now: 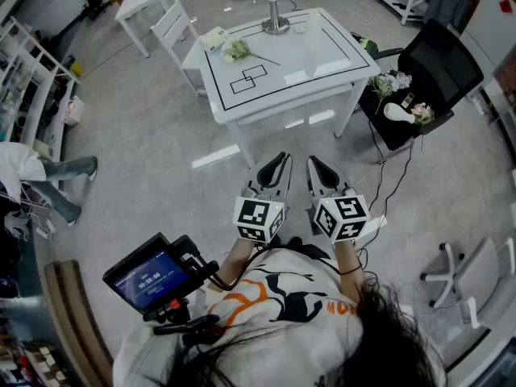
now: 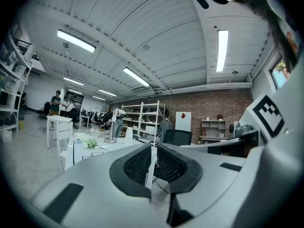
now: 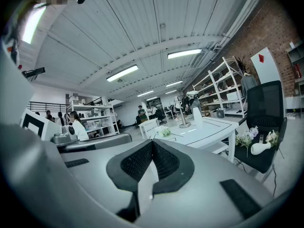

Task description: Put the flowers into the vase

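Note:
A white flower (image 1: pixel 236 51) lies on the white table (image 1: pixel 322 71), at its far left; it also shows as the flower (image 2: pixel 90 142) and the flower (image 3: pixel 165 132). A tall silver vase (image 1: pixel 275 10) stands at the table's far edge, seen too as the vase (image 2: pixel 111 132) and the vase (image 3: pixel 183 118). My left gripper (image 1: pixel 280 161) and right gripper (image 1: pixel 314 165) hang side by side over the floor, well short of the table. Both are shut with nothing in them, as the left gripper (image 2: pixel 153 148) and the right gripper (image 3: pixel 152 144) show.
A black office chair (image 1: pixel 435 63) to the right of the table carries more flowers (image 1: pixel 391 83) and a white vase (image 1: pixel 399 113) lying on its side. A white chair (image 1: pixel 179 31) stands left of the table. Shelves and people are further back.

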Demonstrator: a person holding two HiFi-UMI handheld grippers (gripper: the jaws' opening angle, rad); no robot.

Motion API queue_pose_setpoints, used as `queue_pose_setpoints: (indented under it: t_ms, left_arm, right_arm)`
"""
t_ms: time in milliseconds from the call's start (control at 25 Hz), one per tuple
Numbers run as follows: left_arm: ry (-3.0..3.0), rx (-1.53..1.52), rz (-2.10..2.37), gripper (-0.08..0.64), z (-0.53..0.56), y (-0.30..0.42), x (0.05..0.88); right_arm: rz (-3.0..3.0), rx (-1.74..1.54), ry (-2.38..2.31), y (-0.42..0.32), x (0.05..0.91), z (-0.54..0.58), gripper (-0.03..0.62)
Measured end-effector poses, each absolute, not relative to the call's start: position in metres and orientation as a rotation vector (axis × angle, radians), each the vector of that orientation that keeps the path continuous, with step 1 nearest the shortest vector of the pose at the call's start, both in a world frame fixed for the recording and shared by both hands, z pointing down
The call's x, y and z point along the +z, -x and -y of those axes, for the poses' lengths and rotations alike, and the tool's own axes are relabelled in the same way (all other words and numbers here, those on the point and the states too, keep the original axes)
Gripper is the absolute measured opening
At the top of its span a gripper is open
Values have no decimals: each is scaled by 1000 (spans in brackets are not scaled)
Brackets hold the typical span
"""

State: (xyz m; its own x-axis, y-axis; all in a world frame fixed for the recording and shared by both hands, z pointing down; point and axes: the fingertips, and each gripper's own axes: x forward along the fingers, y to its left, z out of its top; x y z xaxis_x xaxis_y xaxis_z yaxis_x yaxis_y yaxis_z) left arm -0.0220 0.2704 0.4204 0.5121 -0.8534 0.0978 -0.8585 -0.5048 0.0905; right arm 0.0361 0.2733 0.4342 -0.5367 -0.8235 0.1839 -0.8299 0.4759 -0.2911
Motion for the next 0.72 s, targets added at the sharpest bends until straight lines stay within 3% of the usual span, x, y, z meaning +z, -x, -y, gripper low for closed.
queue_pose_setpoints:
  t_ms: [720]
  left_arm:
    - [-2587,35,1502,45,-263,14,422]
  right_arm:
    - [2652,449,-1495,-48,437,-269,14]
